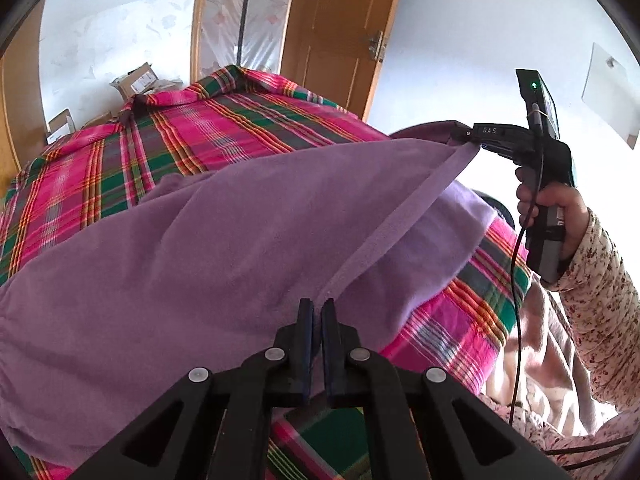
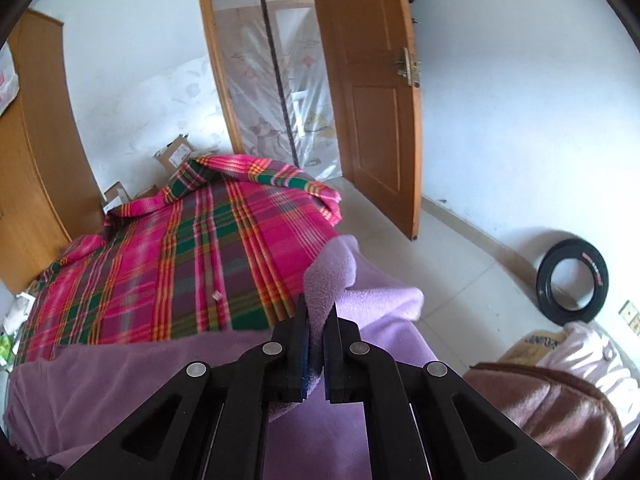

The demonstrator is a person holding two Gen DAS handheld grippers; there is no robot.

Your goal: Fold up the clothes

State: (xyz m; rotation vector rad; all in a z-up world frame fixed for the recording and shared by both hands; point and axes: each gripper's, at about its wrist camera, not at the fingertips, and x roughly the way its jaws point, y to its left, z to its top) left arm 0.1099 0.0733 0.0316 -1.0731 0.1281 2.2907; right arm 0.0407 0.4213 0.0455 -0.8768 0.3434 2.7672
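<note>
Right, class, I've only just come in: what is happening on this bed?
A person is folding a purple fleece garment over a bed covered by a pink and green plaid blanket. Each hand holds a gripper. The left gripper is shut on the garment's edge, and the right gripper is shut on another part of it. A band of the cloth stretches taut between them, lifted above the bed. No finished fold is visible.

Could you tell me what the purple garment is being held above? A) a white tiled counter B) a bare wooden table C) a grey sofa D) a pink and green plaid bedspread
D: the purple garment, clamped by both the left gripper and the right gripper, hangs over the plaid bedspread.
</note>
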